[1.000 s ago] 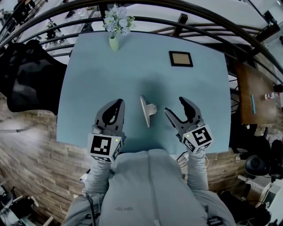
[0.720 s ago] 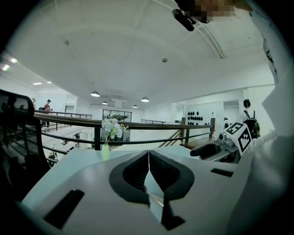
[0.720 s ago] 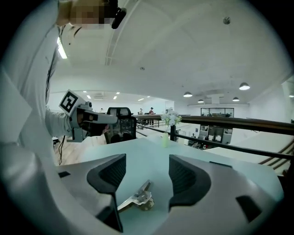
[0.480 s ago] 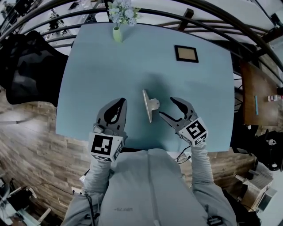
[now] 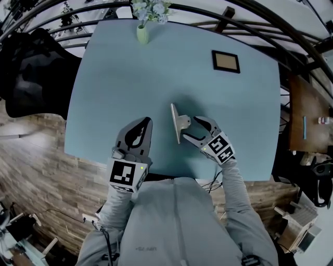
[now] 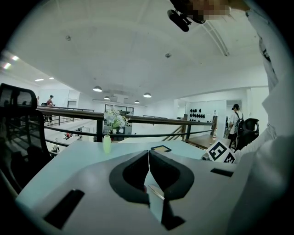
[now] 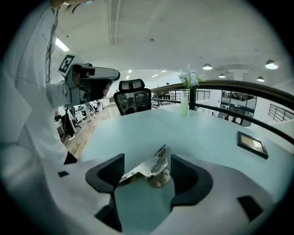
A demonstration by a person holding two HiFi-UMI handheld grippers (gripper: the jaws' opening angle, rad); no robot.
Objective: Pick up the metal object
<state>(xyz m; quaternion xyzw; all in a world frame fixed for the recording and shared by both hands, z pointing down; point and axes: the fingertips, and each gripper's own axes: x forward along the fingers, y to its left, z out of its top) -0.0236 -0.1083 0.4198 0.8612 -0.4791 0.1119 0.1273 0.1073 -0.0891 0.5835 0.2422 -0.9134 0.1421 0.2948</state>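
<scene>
The metal object (image 5: 178, 122) lies on the table (image 5: 119, 78), a little right of the middle and towards the near edge. It is a thin shiny plate set on its long edge, running near to far, with a short stub sticking out of its right face.

The right gripper (image 5: 190, 129) is just to the right of it, pointing left and down at it. Its jaws have just been opening and stand wide apart. In the right gripper view the stub and the near part of the plate lie between the two pads. Neither pad presses on the metal.

The left gripper (image 5: 148, 120) is over the table just left of the object and apart from it, pointing to the far side. Its jaws are closed on each other with nothing between them.

At the far edge of the table stands a pale green vase (image 5: 141, 35) with flowers (image 5: 151, 8). A small dark frame (image 5: 226, 61) lies flat at the far right. A black chair (image 5: 31, 72) stands to the left of the table, on a wooden floor (image 5: 36, 156).
</scene>
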